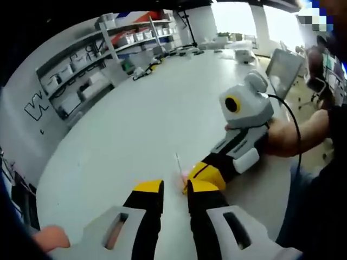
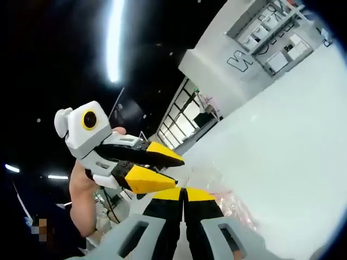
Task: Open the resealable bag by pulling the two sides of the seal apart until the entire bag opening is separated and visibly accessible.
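1. In the left gripper view, the left claw (image 1: 175,190) is rising from 6 o'clock with its two yellow-tipped jaws standing a little apart; a thin edge of the clear resealable bag (image 1: 178,165) is showing between and just above the tips, but I cannot tell whether the jaws are pinching it.
2. Just past it, toward 3 o'clock, the right claw (image 1: 201,174) is reaching in from the right, its tips meeting the same pinkish bit of bag; a hand (image 1: 282,135) is holding its grip.
3. In the right gripper view, the right claw (image 2: 183,195) is coming up from 6 o'clock with its jaws pressed nearly together on the crinkled clear bag (image 2: 230,203), which is spreading toward 4 o'clock with pinkish contents inside.
4. Directly above it, the left claw (image 2: 172,170) is entering from 9 o'clock, its two jaws converging at the bag's top edge; this view is not settling its grip either.
5. The white desk (image 1: 141,124) is lying beneath both claws.
6. Far off at 11 o'clock in the left gripper view, wall shelves (image 1: 103,59) are carrying many small boxes.
7. Count: two claws, one bag, one desk.
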`<action>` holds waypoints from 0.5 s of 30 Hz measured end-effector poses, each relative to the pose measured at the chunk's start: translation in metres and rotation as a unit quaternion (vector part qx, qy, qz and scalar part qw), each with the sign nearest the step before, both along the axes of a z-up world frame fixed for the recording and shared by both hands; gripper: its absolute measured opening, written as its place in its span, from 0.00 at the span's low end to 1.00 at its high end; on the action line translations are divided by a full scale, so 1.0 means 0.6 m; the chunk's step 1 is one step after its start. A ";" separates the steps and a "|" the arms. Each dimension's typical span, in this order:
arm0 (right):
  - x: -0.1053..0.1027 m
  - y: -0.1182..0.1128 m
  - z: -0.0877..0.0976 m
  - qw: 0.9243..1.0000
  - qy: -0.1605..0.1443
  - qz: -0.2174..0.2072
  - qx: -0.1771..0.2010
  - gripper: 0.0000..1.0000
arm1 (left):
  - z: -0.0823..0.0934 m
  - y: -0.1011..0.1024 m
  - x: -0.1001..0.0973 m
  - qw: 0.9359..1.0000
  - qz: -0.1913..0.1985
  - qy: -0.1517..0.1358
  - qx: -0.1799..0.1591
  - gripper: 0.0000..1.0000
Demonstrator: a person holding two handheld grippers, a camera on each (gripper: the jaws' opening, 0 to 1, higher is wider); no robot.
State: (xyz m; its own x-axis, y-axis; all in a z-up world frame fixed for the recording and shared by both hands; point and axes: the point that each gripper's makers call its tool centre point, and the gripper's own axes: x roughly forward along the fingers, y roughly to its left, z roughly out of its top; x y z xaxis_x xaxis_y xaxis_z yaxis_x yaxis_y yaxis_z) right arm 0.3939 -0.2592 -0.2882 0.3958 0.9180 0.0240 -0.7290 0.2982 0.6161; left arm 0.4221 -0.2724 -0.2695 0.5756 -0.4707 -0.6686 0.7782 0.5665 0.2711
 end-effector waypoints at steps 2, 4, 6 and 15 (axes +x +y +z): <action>-0.001 0.000 0.001 1.000 -0.005 0.000 -0.005 0.00 | 0.000 -0.004 -0.001 1.000 -0.004 0.001 0.001 0.16; -0.001 -0.001 0.000 1.000 -0.008 -0.001 -0.008 0.00 | -0.002 -0.005 -0.001 1.000 -0.006 0.004 0.004 0.15; -0.002 -0.002 -0.002 1.000 -0.013 -0.002 -0.013 0.00 | -0.003 -0.007 -0.001 1.000 -0.007 0.006 0.006 0.15; -0.001 -0.005 -0.006 1.000 -0.015 0.000 -0.012 0.00 | -0.010 -0.007 0.000 1.000 -0.005 0.011 0.007 0.14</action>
State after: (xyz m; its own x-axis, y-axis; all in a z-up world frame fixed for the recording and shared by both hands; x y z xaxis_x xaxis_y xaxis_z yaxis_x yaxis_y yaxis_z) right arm 0.3935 -0.2619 -0.2917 0.3949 0.9186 0.0143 -0.7467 0.3118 0.5876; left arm 0.4221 -0.2766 -0.2756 0.5561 -0.4674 -0.6873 0.7899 0.5544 0.2620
